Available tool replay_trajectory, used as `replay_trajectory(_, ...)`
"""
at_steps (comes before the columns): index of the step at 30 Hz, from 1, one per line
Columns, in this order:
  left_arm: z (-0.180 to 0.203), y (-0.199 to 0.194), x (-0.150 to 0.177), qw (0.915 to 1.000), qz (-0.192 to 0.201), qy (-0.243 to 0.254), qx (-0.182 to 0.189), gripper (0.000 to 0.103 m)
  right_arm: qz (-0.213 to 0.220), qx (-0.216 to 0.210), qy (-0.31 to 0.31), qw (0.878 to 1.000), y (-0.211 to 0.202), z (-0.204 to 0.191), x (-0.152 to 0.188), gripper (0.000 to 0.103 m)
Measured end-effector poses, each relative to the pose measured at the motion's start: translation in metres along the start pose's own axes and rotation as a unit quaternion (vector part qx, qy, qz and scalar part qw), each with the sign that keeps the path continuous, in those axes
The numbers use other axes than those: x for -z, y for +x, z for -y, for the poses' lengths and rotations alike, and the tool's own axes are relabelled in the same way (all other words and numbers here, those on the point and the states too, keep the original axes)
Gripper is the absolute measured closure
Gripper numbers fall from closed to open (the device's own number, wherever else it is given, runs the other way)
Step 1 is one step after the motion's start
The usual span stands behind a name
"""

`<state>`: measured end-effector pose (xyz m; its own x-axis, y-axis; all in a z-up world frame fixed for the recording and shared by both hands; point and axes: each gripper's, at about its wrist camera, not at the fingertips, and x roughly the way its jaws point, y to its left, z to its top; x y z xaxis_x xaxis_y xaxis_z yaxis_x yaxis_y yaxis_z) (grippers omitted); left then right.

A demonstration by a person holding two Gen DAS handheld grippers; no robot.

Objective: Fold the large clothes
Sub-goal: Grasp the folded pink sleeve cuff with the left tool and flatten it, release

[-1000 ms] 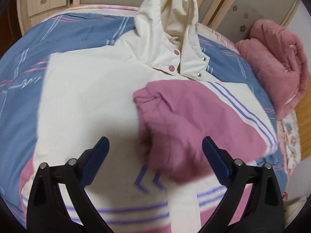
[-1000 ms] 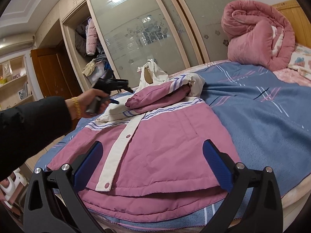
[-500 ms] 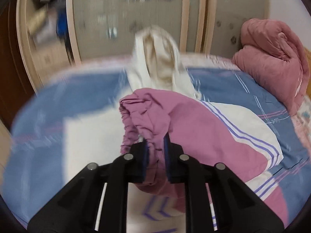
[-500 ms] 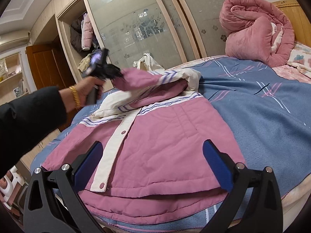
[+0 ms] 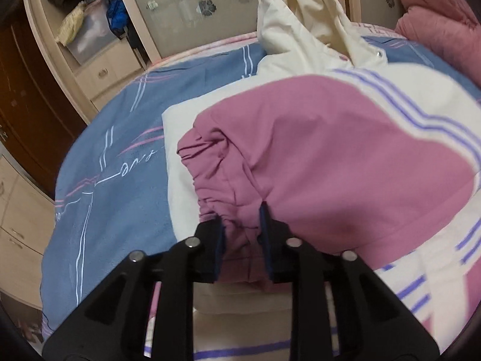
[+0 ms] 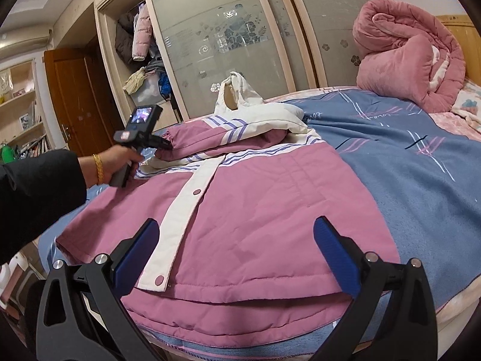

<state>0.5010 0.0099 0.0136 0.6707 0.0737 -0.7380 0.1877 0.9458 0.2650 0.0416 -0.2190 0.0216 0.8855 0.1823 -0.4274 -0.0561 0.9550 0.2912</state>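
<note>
A large pink and cream hooded jacket [image 6: 270, 216] lies front-up on the blue bed, hood [image 6: 237, 96] at the far end. Its pink sleeve [image 5: 345, 156] is folded across the chest. My left gripper [image 5: 242, 219] is shut on the gathered sleeve cuff [image 5: 216, 180]; in the right wrist view the left gripper [image 6: 141, 138] holds the sleeve [image 6: 204, 141] low over the jacket's left side. My right gripper [image 6: 237, 246] is open and empty, above the jacket's pink hem [image 6: 255, 297] near the bed's front edge.
The blue striped bedspread [image 6: 405, 174] covers the bed. A rolled pink quilt [image 6: 409, 51] sits at the far right by the headboard. Wardrobe with frosted sliding doors [image 6: 228, 30] stands behind the bed; a wooden door [image 6: 75, 99] and shelves are at the left.
My left gripper shut on the pink sleeve cuff, lifted it, and has carried it leftward and down over the jacket. The right gripper has stayed open near the hem.
</note>
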Motion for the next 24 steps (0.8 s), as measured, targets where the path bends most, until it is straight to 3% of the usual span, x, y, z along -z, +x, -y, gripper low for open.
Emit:
replay_trajectory(1,0.003,0.000,0.003,0.9999,0.005,0.005,-0.007,0.073,-0.001,0.002,-0.001,1.000,0.001,-0.001,0.000,0.001)
replay_trajectory(3,0.006,0.006,0.005,0.9996,0.009,0.014,-0.023,0.056,-0.003,0.004,0.000,1.000,0.003,-0.001,0.000,0.001)
replay_trajectory(5,0.009,0.006,0.006,0.9990,0.015,0.028,-0.033,0.051,-0.004,0.005,0.002,1.000,0.004,-0.001,0.000,0.001)
replay_trajectory(6,0.010,0.003,0.005,0.9984,0.018,0.033,-0.043,0.020,-0.003,0.006,0.002,1.000,0.005,-0.001,0.000,0.001)
replay_trajectory(7,0.005,-0.003,0.005,0.9961,0.022,0.030,-0.080,0.006,-0.002,0.007,0.002,1.000,0.005,-0.001,0.000,0.001)
replay_trajectory(8,-0.002,-0.011,0.006,0.9966,0.035,0.023,-0.072,0.002,-0.002,0.008,0.002,1.000,0.006,-0.001,0.000,0.001)
replay_trajectory(13,-0.027,-0.099,0.036,0.9934,0.110,-0.023,-0.021,0.002,0.004,0.007,0.001,1.000,0.006,-0.005,0.001,0.001)
replay_trajectory(17,-0.021,-0.201,0.108,0.9821,0.177,-0.043,0.049,0.002,0.013,0.012,-0.002,1.000,0.000,-0.004,0.001,0.001)
replay_trajectory(19,-0.010,-0.240,0.144,0.9783,0.189,-0.050,0.069,0.002,0.018,0.014,-0.007,1.000,-0.004,-0.005,0.002,0.001)
replay_trajectory(21,0.002,-0.273,0.183,0.9741,0.186,-0.063,0.112,0.002,0.025,0.018,-0.015,0.999,-0.009,-0.006,0.003,0.001)
replay_trajectory(24,0.015,-0.297,0.220,0.9675,0.192,-0.090,0.138,0.002,0.027,0.026,-0.031,0.999,-0.011,-0.010,0.005,0.001)
